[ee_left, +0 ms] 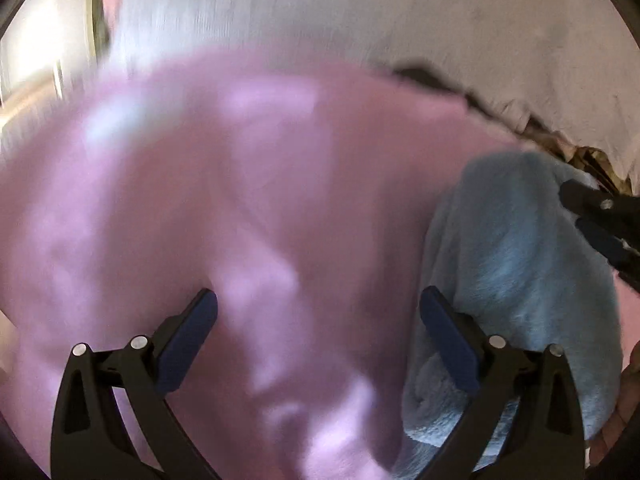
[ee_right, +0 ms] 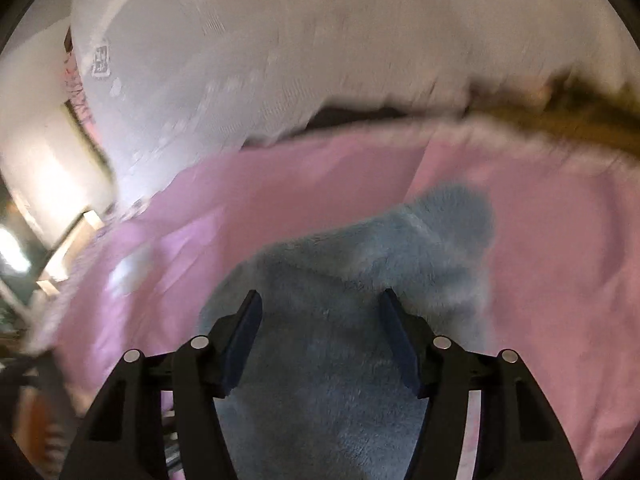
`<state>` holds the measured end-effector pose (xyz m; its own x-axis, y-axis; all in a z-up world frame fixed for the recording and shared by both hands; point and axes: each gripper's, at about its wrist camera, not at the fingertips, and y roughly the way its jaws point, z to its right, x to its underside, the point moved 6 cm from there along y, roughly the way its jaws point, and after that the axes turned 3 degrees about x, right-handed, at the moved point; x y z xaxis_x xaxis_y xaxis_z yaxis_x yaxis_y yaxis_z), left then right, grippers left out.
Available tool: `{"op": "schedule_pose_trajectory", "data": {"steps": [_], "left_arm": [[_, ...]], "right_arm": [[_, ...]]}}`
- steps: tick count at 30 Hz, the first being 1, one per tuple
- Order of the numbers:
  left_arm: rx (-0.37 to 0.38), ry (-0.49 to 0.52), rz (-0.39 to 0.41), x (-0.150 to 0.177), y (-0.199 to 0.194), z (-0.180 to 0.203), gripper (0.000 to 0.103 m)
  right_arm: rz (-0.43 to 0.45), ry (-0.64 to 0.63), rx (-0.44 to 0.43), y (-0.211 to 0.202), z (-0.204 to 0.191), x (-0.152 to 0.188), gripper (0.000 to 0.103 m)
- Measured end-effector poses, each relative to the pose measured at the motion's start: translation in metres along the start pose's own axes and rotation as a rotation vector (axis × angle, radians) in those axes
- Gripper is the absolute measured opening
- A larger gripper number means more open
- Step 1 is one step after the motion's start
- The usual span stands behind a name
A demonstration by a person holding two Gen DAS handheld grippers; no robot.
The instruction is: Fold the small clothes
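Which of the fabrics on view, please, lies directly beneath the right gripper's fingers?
The fluffy blue garment: its pile fills the gap between those fingers, whereas the smooth pink sheet spreads around it.

Your left wrist camera looks forward and down along its fingers, close over pink sheet (ee_left: 240,200). Your right wrist camera, same downward tilt, sits close above blue fleece garment (ee_right: 332,360). Both views share sheet, garment (ee_left: 520,260), white wall (ee_left: 360,12) behind. Both blurred.
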<state>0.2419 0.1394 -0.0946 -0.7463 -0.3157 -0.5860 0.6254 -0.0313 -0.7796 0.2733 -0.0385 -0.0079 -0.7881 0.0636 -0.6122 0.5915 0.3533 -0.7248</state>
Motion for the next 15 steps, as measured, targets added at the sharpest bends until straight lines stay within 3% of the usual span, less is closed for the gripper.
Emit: {"op": "schedule_pose_trajectory", "data": {"steps": [1, 5, 15], "left_arm": [[0.006, 0.0, 0.014, 0.001, -0.001, -0.001, 0.099], [-0.057, 0.065, 0.024, 0.011, -0.006, 0.005, 0.099], [-0.045, 0.072, 0.026, 0.012, -0.005, 0.001, 0.099]], "right_arm": [[-0.048, -0.001, -0.026, 0.01, 0.005, 0.005, 0.063], [-0.069, 0.03, -0.08, 0.014, 0.013, 0.011, 0.063], [-0.028, -0.011, -0.049, 0.011, 0.008, 0.018, 0.065]]}}
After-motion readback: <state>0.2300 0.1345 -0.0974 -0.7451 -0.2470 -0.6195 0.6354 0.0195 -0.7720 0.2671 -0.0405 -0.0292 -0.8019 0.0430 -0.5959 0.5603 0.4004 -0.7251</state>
